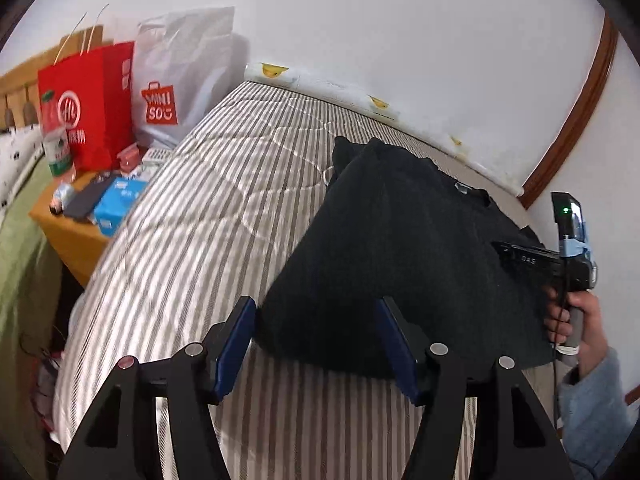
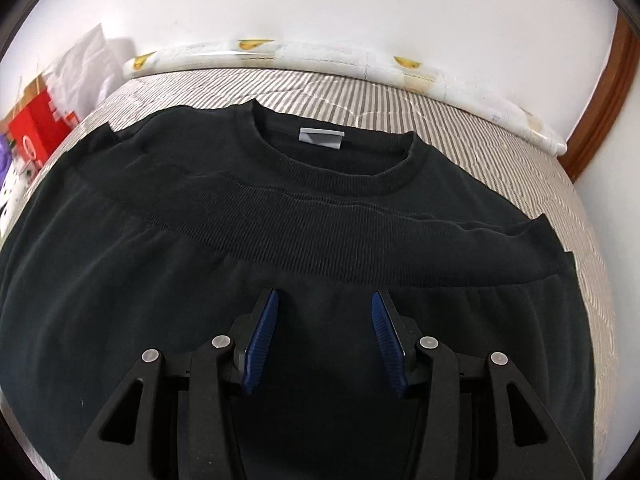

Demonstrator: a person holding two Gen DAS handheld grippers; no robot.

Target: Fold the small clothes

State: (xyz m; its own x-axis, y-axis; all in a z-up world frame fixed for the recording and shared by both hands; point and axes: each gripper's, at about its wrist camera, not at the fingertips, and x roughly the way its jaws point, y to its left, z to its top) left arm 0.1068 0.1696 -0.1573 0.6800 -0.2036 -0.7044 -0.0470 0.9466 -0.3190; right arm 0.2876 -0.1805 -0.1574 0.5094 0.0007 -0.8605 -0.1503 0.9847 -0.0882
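Left tongs (image 1: 316,316): the two blue pads are held wide apart, nothing between them, and are poised at the near left corner of the black sweater (image 1: 400,248). Right tongs (image 2: 324,316): likewise spread, with no cloth pinched; they are positioned over the middle of the sweater (image 2: 280,280), just short of a ribbed band (image 2: 312,236) that is laid across the garment below the neckline. In the left wrist view the right tongs' black body (image 1: 536,260) is seen at the far side of the sweater, gripped by the person's right hand (image 1: 576,320) in a grey-blue sleeve.

The sweater is spread flat on a bed (image 1: 192,216) covered in grey-and-white stripes — round collar (image 2: 340,168) turned toward the wall, a pale label (image 2: 321,137) shown inside the neck. A white bolster with yellow motifs (image 2: 320,54) is laid along the far edge of the bed against the white wall (image 1: 380,20).

Beside the bed, at the left, a wooden desk (image 1: 68,232) is seen carrying a red paper bag (image 1: 92,104), a white Miniso bag (image 1: 180,76), a bottle (image 1: 58,148) and a blue box (image 1: 116,200).
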